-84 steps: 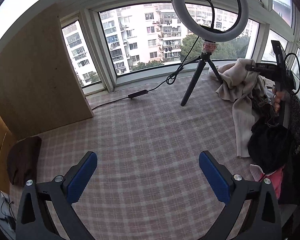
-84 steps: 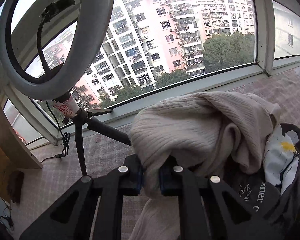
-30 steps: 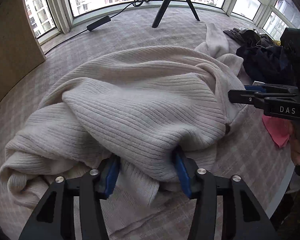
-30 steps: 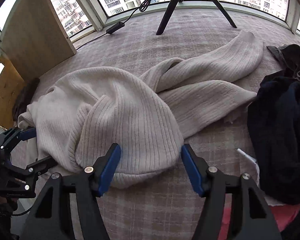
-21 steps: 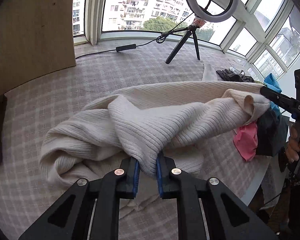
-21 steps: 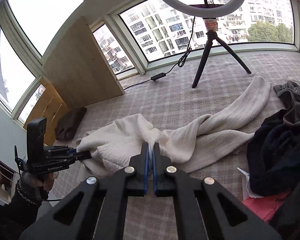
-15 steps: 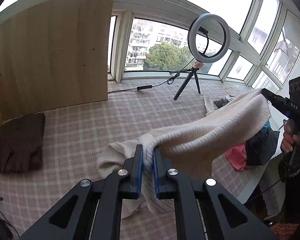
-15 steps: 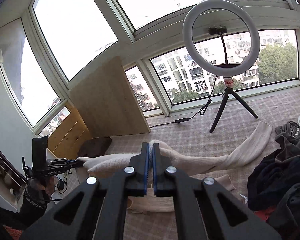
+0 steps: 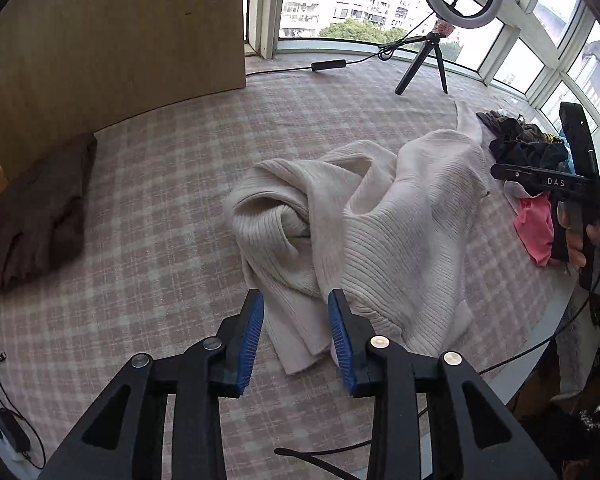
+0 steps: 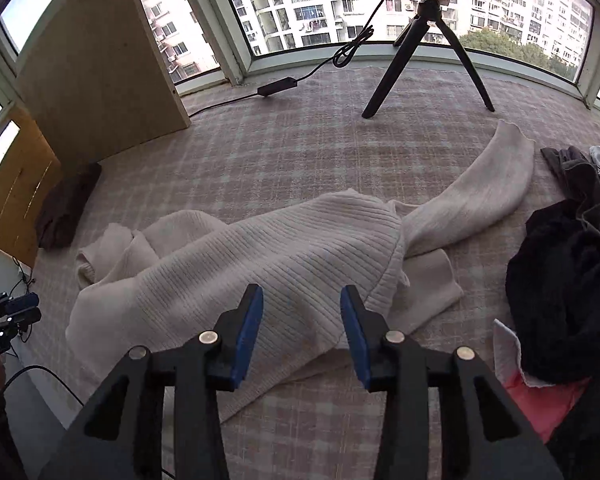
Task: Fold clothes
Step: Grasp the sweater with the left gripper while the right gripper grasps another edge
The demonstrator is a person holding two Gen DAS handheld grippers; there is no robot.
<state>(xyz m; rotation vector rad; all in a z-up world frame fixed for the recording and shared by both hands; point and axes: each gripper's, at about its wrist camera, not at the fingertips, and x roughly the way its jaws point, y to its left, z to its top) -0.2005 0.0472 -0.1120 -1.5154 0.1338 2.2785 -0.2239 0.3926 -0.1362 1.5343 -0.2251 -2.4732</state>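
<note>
A cream ribbed sweater lies bunched on the checked table cover; in the right wrist view the sweater spreads across the middle, one sleeve reaching toward the back right. My left gripper is open, its blue pads on either side of the sweater's near edge, holding nothing. My right gripper is open just above the sweater's near hem. The right gripper also shows at the right edge of the left wrist view.
A folded brown garment lies at the left. A pile of dark clothes with a pink piece sits at the right. A ring light on a tripod and its cable stand at the back. A wooden board leans back left.
Both grippers held the sweater stretched in the air between them; they have now lowered it onto the table, opened and let go. The sweater lies crumpled.
</note>
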